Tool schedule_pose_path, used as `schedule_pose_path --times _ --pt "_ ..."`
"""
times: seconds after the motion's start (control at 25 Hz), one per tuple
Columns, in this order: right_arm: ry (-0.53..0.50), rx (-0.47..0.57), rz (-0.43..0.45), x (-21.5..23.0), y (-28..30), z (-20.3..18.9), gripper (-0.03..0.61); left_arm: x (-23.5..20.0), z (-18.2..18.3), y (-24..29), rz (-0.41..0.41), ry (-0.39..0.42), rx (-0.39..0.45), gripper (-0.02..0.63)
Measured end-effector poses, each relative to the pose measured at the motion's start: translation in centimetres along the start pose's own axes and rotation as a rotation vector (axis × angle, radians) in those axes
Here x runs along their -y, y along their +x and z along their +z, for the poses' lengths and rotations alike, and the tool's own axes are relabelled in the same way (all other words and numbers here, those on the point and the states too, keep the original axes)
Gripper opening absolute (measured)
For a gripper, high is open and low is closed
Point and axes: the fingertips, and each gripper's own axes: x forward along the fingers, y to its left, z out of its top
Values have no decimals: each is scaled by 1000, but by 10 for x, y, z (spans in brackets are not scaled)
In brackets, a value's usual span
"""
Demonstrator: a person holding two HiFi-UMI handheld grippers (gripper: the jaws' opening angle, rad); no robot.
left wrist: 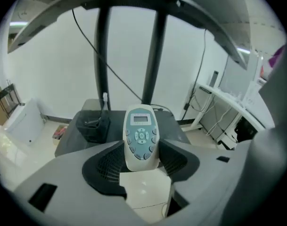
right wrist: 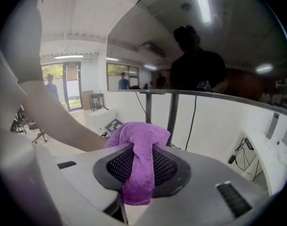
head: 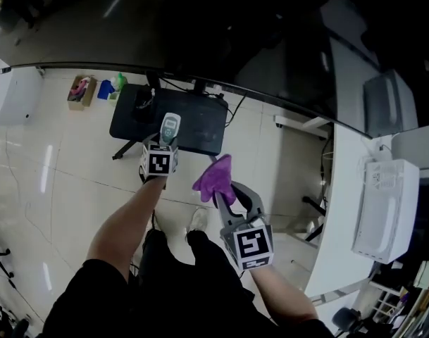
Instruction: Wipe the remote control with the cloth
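A white remote control with a blue-grey button face stands upright between the jaws of my left gripper, which is shut on its lower end. A purple cloth is bunched in my right gripper, which is shut on it; in the right gripper view the cloth spills over the jaws and hangs down between them. The cloth is held a little to the right of and below the remote, apart from it. Both are held in the air above the floor.
A black monitor base with cables sits on the tiled floor below the remote. A dark desk edge curves across the top. A white desk with a white box stands at the right. My legs and shoe are below.
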Motion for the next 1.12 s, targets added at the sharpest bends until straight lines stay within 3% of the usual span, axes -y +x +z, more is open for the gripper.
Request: schedule_pose_path --times 0.12,0.48,0.84,0.96,1.12 --pt "18 -29 -11 17 11 -21 106 -31 -9 54 81 -14 -46 222" --pt "33 -63 -2 40 38 -44 106 -48 -28 108 109 -61 -119 224" --pt "23 -90 -13 45 70 -46 106 -54 -31 94 111 -57 -116 262" --pt "-26 -102 -18 52 108 -52 106 -57 -31 61 129 -80 -110 262" --pt "-85 -179 -21 66 177 -79 107 -38 -34 15 65 -114 -50 262"
